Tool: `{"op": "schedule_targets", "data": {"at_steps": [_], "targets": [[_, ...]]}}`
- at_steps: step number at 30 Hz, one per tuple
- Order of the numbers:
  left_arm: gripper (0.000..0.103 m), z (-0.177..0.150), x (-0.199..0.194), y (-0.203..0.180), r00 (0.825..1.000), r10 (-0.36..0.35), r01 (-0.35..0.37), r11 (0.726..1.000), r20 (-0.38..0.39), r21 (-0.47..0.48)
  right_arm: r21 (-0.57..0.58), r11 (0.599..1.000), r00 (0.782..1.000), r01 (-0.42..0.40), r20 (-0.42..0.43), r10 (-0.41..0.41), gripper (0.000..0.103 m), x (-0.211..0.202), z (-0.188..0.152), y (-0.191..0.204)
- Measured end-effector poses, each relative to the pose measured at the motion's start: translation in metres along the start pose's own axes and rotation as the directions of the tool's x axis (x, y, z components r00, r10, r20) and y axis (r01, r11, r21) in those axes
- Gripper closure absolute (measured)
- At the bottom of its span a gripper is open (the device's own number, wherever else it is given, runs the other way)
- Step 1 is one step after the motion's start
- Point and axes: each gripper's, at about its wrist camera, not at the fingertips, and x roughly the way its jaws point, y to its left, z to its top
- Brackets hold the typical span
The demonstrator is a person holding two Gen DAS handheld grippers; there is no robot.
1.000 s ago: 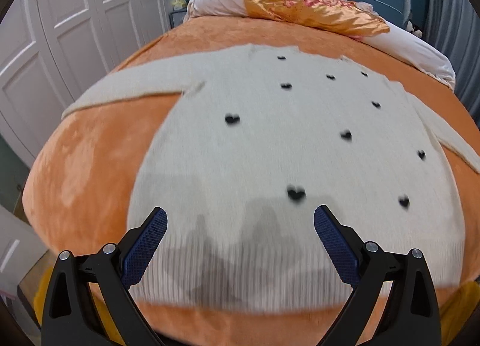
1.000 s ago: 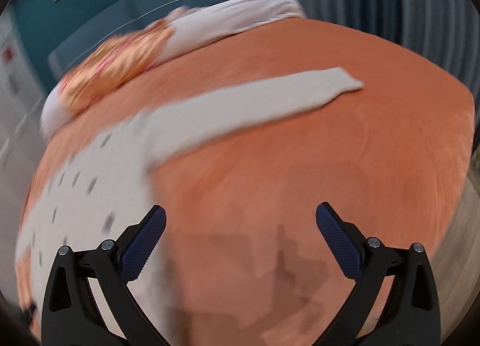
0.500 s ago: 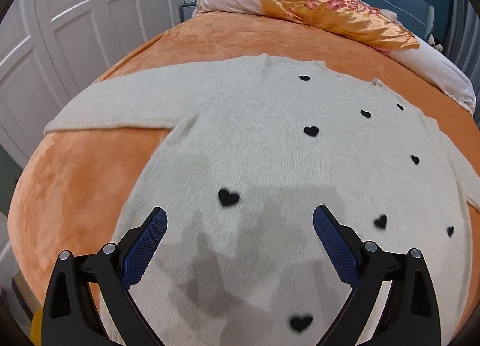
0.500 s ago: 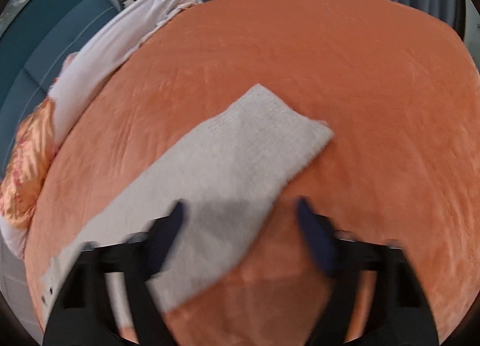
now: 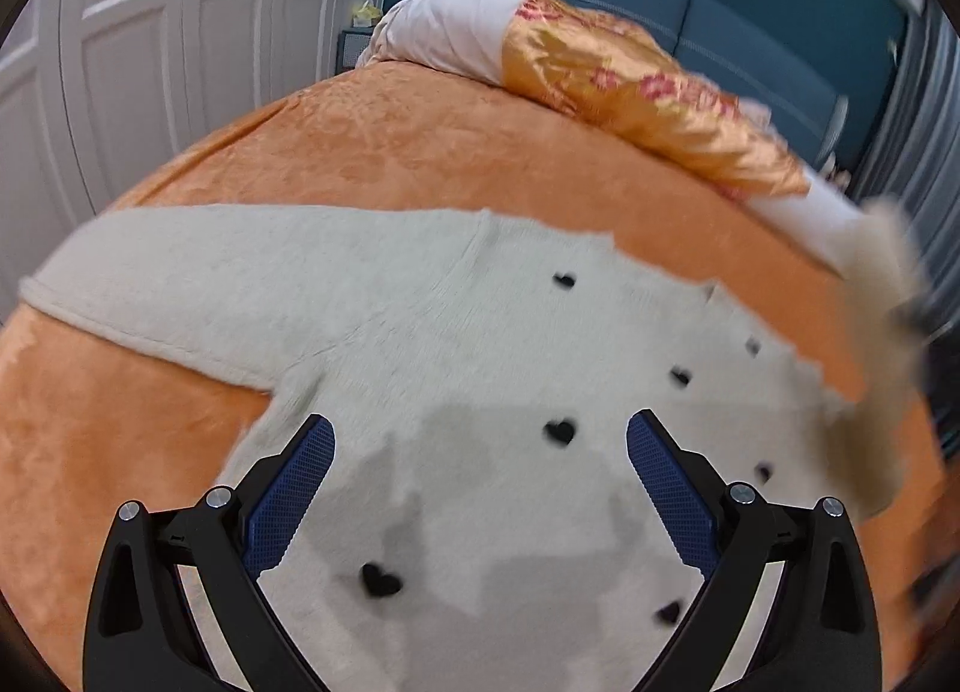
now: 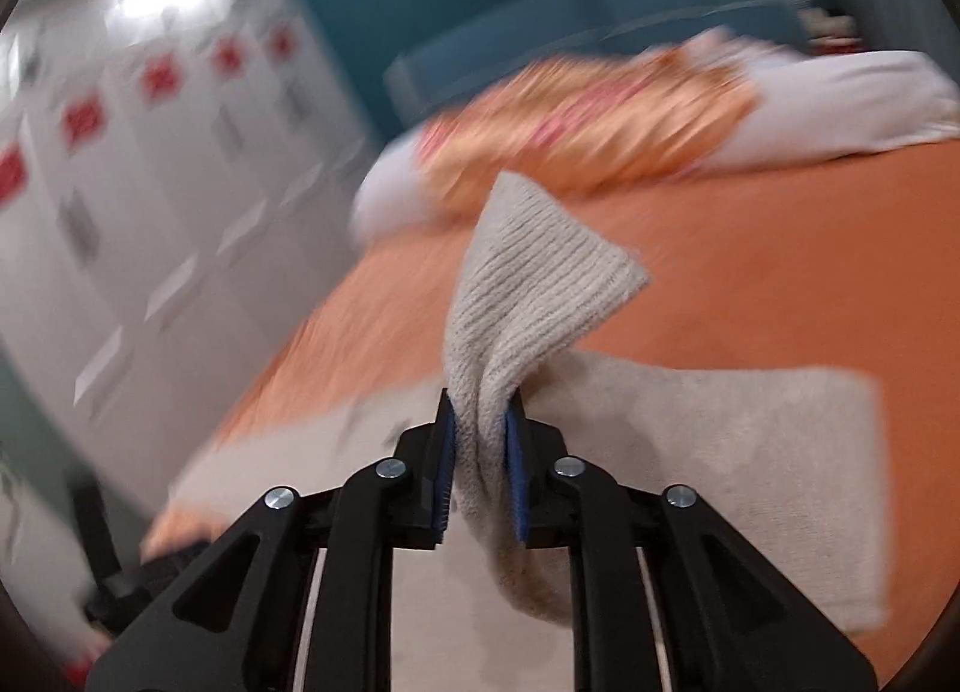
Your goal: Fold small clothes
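Observation:
A cream knitted sweater (image 5: 456, 368) with small black hearts lies spread flat on an orange bedspread (image 5: 420, 152). Its left sleeve (image 5: 198, 278) stretches out to the left. My left gripper (image 5: 480, 452) is open and empty, hovering over the sweater's body. My right gripper (image 6: 480, 422) is shut on the ribbed cuff of the right sleeve (image 6: 528, 284) and holds it lifted off the bed. The raised sleeve shows blurred at the right edge of the left wrist view (image 5: 888, 260).
A white pillow (image 5: 450, 32) and an orange floral quilt (image 5: 648, 92) lie at the head of the bed against a blue headboard (image 5: 690, 2). White wardrobe doors (image 5: 150, 32) stand along the left side. Grey curtains (image 5: 918, 152) hang at the right.
My right gripper has closed on the right sleeve's cuff and lifted it, swinging toward the sweater's body. My left gripper has moved further up over the sweater.

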Motion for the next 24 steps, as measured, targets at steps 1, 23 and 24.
{"op": "schedule_targets", "data": {"at_steps": [1, 23, 24], "targets": [[0.007, 0.002, 0.004, 0.0, 1.0, -0.013, 0.012, 1.0, -0.011, -0.014, -0.025, 1.0, 0.998, -0.001, -0.062, -0.001, 0.079, 0.026, -0.016, 0.015], [0.097, 0.005, 0.109, -0.043, 0.955, -0.208, 0.179, 0.973, -0.213, -0.149, 0.372, 0.896, 0.97, 0.242, -0.128, -0.209, 0.05, -0.059, -0.094, -0.117], [0.098, 0.01, 0.109, -0.046, 0.954, -0.217, 0.191, 0.972, -0.209, -0.135, 0.385, 0.889, 0.968, 0.248, -0.133, -0.212, 0.059, -0.054, -0.097, -0.119]]}}
